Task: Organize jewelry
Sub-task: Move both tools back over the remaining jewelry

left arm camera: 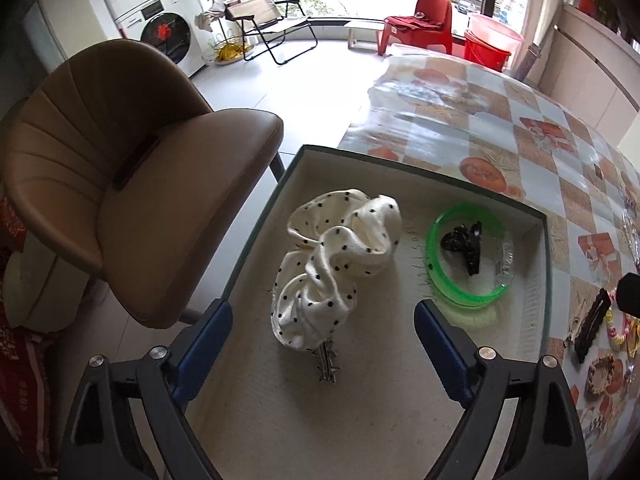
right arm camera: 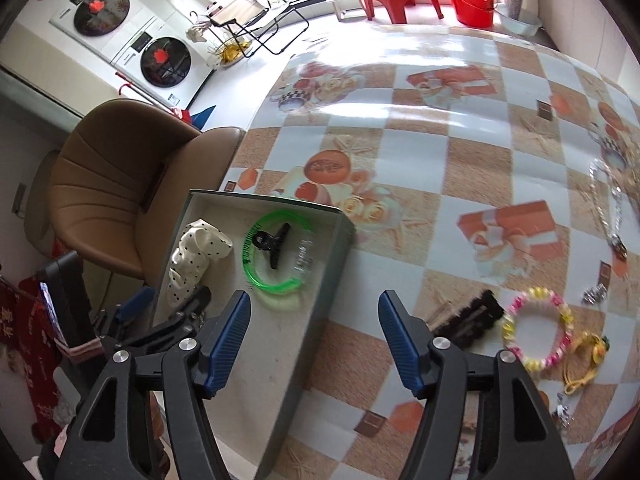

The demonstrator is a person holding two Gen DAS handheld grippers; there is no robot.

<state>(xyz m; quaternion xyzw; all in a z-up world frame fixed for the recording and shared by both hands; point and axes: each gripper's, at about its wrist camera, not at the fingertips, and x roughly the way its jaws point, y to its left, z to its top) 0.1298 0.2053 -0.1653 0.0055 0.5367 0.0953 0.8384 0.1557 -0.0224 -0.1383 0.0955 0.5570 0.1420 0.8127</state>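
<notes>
left gripper (left arm camera: 324,320): jaws spread, over the polka-dot scrunchie (left arm camera: 336,264) lying loose in the box (left arm camera: 536,280) | right gripper (right arm camera: 314,336): jaws apart, empty, above box edge | green bangle (left arm camera: 460,256), black claw clip (left arm camera: 464,244) inside box | beaded bracelet (right arm camera: 536,332) on tablecloth (right arm camera: 440,152)

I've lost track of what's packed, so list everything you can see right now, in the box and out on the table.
box: 1, grey-green rim, pale lining, at the table's near-left edge
scrunchie: 1, white with black dots, inside box, left part
spiky metal piece: 1, silver, in box, partly under the scrunchie
bangle: 1, translucent green, inside box, right part
claw clip: 1, black, within the bangle's ring
clear clip: 1, transparent, on the bangle's right side
hair comb: 1, dark, on table right of box
bead bracelet: 1, pink-yellow, beside comb
chain: 1, silver, table's far right
left gripper: open, over box
right gripper: open, over box edge
</notes>
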